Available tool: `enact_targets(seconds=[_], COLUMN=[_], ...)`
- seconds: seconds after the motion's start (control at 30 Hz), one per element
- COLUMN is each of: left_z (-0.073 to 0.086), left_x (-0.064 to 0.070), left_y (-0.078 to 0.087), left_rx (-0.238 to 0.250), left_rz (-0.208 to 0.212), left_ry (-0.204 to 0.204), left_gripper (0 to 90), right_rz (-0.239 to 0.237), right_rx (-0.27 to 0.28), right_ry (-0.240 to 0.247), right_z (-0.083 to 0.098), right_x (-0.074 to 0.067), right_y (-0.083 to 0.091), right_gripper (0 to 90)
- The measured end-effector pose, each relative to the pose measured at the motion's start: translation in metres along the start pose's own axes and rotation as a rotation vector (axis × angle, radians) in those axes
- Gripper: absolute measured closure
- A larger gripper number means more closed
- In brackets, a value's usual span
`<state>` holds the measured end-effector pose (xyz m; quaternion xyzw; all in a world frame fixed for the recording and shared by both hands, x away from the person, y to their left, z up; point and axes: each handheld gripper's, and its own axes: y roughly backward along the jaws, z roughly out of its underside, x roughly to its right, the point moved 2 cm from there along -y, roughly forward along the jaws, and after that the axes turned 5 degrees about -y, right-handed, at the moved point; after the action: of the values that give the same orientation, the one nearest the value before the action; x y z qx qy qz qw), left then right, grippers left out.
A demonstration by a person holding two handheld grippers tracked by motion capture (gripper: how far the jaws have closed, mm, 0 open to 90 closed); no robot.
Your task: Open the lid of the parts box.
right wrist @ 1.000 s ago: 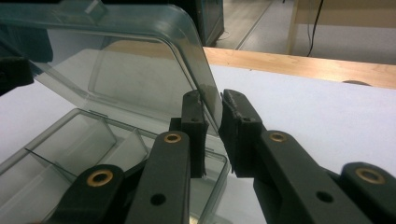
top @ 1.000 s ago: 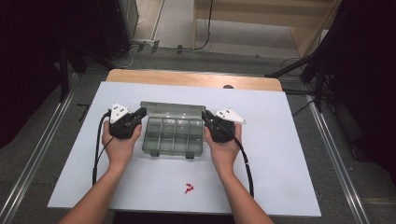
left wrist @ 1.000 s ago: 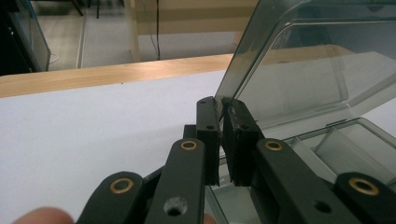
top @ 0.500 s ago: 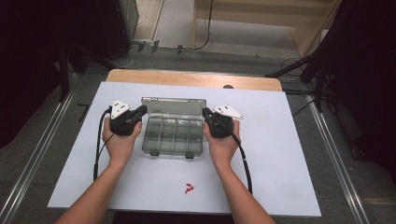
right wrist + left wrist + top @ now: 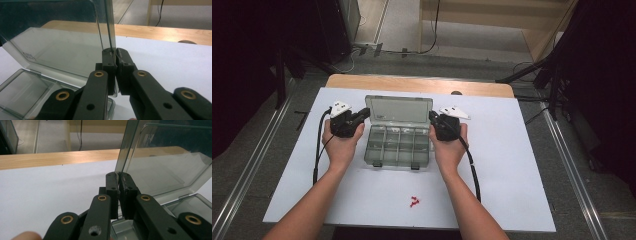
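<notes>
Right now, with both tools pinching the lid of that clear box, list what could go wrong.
1. The left tool and right tool each clamp a thin side edge of the lid; uneven pulling could twist it or strain the hinge.
2. The grips sit near the pad tips, so the lid might slip free and drop shut on the compartment tray.
3. The light tray could slide toward the small red pieces.

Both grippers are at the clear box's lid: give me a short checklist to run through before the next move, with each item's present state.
1. Left gripper shut on the lid edge: ok.
2. Right gripper shut on the lid's other edge: ok.
3. Lid raised, tilted back: ok.
4. Box flat on the white mat: ok.
5. Compartments empty: cannot tell.
6. Red bits lie apart from the box, nearer the person: ok.
</notes>
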<state>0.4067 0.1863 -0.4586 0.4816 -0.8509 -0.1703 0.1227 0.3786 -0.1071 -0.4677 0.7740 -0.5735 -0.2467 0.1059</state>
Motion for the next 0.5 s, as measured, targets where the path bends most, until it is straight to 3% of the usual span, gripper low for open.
enact_targets(seconds=[0.5], left_z=[-0.006], left_x=[-0.006], left_y=[-0.015], left_rx=[-0.035], left_rz=[-0.007], left_ry=[-0.010], left_gripper=[85.4], right_rz=[-0.016], right_rx=[-0.037], right_ry=[-0.024], right_z=[-0.009], right_x=[0.006], right_y=[-0.012], right_gripper=[87.9])
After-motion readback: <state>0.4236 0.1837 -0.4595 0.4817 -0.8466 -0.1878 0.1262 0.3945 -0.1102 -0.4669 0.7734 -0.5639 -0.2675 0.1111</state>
